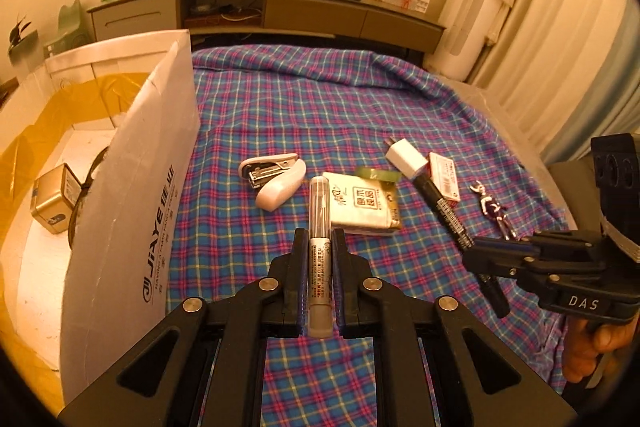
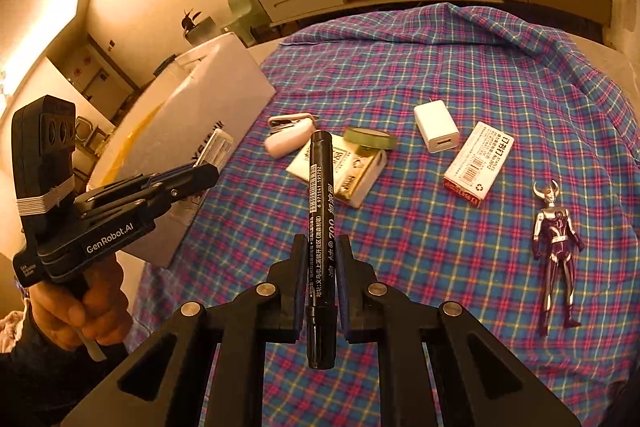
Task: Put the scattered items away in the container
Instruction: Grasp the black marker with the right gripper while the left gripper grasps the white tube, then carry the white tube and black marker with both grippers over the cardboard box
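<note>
My left gripper (image 1: 320,239) is shut on a silver pen with a clear cap (image 1: 320,223), held above the plaid cloth beside the white box (image 1: 132,203). My right gripper (image 2: 321,243) is shut on a black marker (image 2: 319,211), also held above the cloth. On the cloth lie a white stapler (image 1: 276,179), a white packet (image 1: 362,205), a green tape roll (image 1: 378,174), a white charger (image 1: 405,159), a red-and-white staple box (image 2: 478,163) and a silver toy figure (image 2: 556,247). In the right wrist view the left gripper (image 2: 200,171) sits near the box wall.
The open white box (image 2: 192,131) stands at the table's left with yellow lining, a gold tin (image 1: 54,201) and a black cable inside. A grey sideboard (image 1: 280,7) runs along the far wall. Curtains hang at the right.
</note>
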{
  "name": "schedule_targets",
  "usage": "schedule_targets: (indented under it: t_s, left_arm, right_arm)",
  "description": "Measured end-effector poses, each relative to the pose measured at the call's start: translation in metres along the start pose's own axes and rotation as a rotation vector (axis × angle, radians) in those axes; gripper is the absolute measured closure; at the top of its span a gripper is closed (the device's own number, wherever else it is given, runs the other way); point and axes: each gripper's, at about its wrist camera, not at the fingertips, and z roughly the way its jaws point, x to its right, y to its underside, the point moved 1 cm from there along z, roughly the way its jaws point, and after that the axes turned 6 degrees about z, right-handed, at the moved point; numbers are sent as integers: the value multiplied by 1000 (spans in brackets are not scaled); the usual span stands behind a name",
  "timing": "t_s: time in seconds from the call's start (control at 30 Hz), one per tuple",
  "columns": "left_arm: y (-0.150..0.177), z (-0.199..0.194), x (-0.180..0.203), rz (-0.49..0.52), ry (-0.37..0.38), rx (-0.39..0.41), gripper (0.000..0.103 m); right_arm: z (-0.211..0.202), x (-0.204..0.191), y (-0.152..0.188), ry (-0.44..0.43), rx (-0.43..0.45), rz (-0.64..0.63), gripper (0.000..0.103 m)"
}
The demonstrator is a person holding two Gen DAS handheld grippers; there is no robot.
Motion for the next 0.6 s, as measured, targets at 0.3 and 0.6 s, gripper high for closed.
schedule_targets:
  t_s: [0.3,0.6]
  left_arm:
    - [0,-21,-1,-10,6,43,92]
    - [0,-46,-8,-23,18,83,92]
  right_arm:
    - [-10,-4,7,-18,29,25,88]
    - [-19,-21,8,-56,51,35,88]
